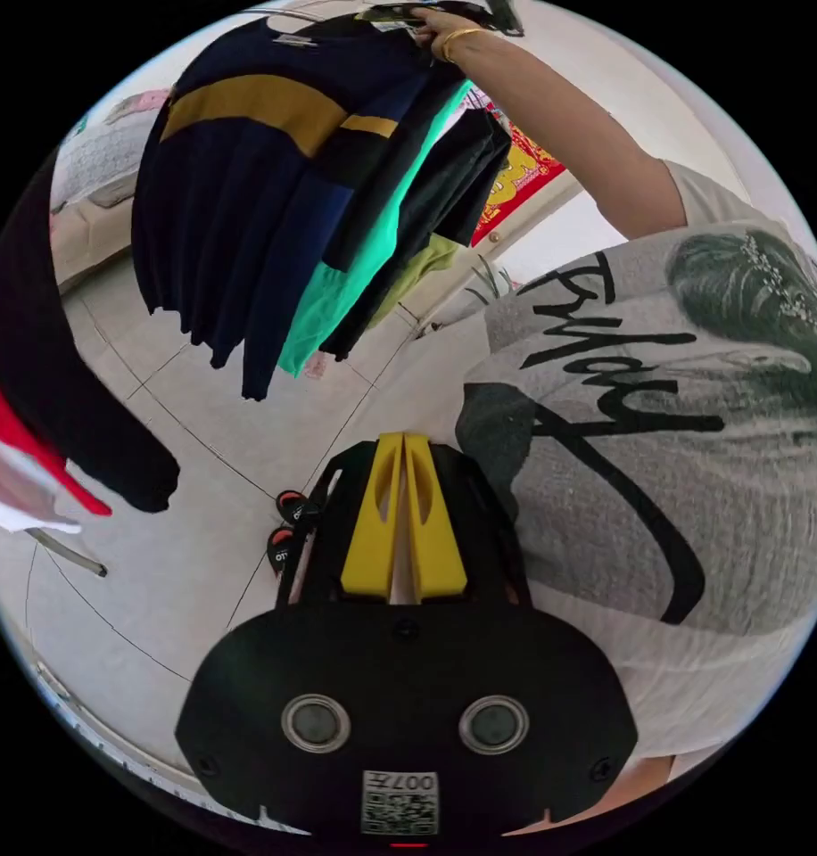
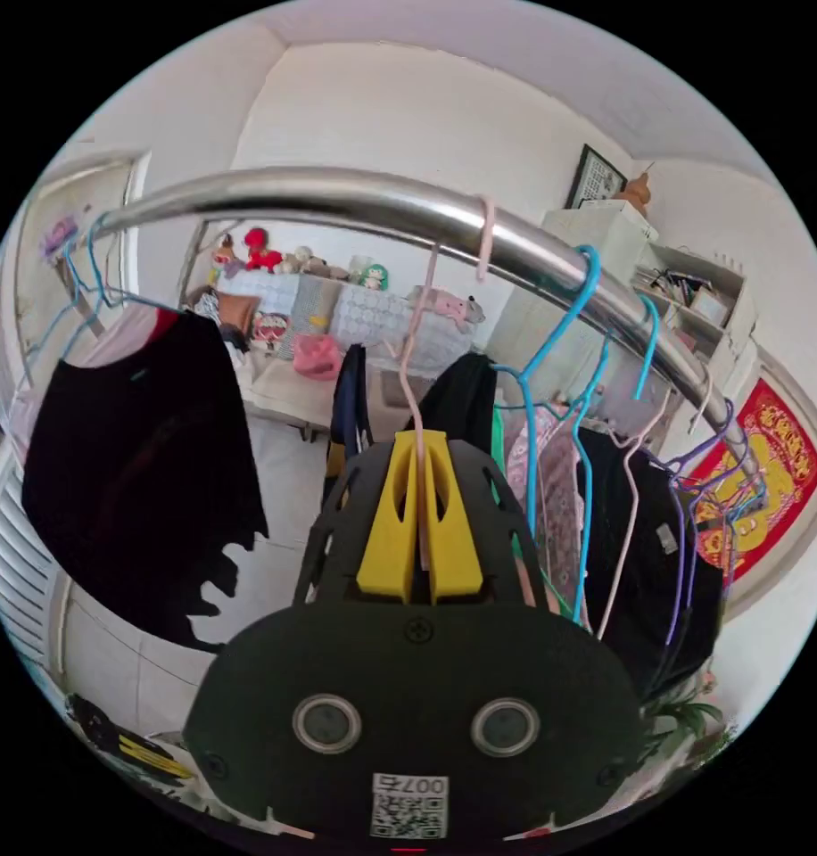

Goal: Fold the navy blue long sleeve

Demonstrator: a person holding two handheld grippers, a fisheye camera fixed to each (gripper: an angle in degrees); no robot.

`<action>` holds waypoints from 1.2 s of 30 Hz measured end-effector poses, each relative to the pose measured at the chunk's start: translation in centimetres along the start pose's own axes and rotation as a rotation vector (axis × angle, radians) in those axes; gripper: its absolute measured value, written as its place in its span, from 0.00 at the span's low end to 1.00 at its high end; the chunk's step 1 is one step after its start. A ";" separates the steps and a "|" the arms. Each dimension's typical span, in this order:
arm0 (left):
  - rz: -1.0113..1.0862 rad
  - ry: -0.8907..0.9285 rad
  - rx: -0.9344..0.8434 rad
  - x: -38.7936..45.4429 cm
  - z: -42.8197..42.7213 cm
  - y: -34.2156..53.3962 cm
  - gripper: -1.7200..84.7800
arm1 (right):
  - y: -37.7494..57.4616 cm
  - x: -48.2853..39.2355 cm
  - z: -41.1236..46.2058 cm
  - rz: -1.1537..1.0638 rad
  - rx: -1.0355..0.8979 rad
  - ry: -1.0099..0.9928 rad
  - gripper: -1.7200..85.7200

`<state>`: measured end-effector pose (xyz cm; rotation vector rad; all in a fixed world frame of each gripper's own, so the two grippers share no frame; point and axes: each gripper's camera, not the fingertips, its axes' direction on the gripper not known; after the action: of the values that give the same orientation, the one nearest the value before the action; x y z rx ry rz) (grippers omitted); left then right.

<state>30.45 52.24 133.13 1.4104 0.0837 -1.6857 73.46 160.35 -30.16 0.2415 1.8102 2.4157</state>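
My right fingers (image 2: pixel 419 526) are closed on a pink hanger (image 2: pixel 415 374) hooked on the steel rail (image 2: pixel 355 203); my left fingers (image 1: pixel 403 517) are closed and empty. The navy blue long sleeve (image 1: pixel 239 214) hangs among several garments on the rail, so no folding has begun. I count one rail and two grippers.

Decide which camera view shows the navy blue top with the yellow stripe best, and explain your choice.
The left gripper view: the navy top hangs broadside, its yellow stripe plain. The right gripper view shows it edge-on, a narrow navy strip behind the right claw.
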 end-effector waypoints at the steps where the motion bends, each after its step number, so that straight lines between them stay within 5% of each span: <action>1: -0.025 -0.007 0.028 -0.3 -0.9 0.7 0.01 | -0.5 0.2 -0.5 0.011 -0.003 -0.011 0.02; 12: -0.201 -0.099 0.296 -1.5 -10.7 8.5 0.01 | -14.7 -3.0 -4.4 -0.103 -0.073 -0.089 0.02; 19: -0.248 -0.234 0.357 -1.3 -16.9 11.2 0.01 | -8.5 -6.0 -6.7 -0.072 -0.030 -0.210 0.02; 25: -0.052 -0.326 0.340 -0.6 -23.1 8.0 0.09 | -0.5 -1.3 -19.6 -0.016 0.057 -0.237 0.02; 36: 0.496 0.027 0.370 5.9 -27.1 -9.0 0.21 | 5.9 2.4 -50.5 0.211 0.047 0.167 0.02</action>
<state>45.21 69.38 114.79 1.5611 -0.5467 -1.3050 61.28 111.62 -38.22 0.2544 2.0065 2.6075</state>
